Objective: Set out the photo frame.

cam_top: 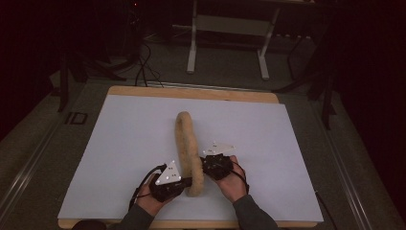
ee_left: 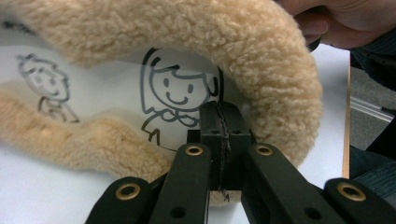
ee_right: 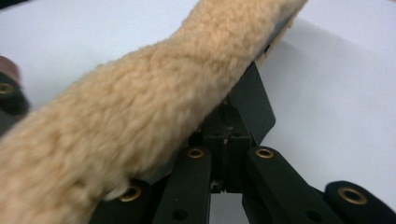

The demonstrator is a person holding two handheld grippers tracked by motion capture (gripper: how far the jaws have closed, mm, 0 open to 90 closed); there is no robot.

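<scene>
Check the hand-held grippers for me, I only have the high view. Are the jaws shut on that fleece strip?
Observer: The left hand-held gripper has its jaws pressed together, seen in its own view right against the fleece strip. I can't tell whether an edge is pinched.
Operator: And the right?
Observer: The right hand-held gripper is shut too. A dark flap from the strip's underside rises from between its jaws.
Operator: Anything inside the strip?
Observer: In the left gripper view, a white surface shows inside the strip's curve. It is printed with line drawings, one of them a smiling girl.
</scene>
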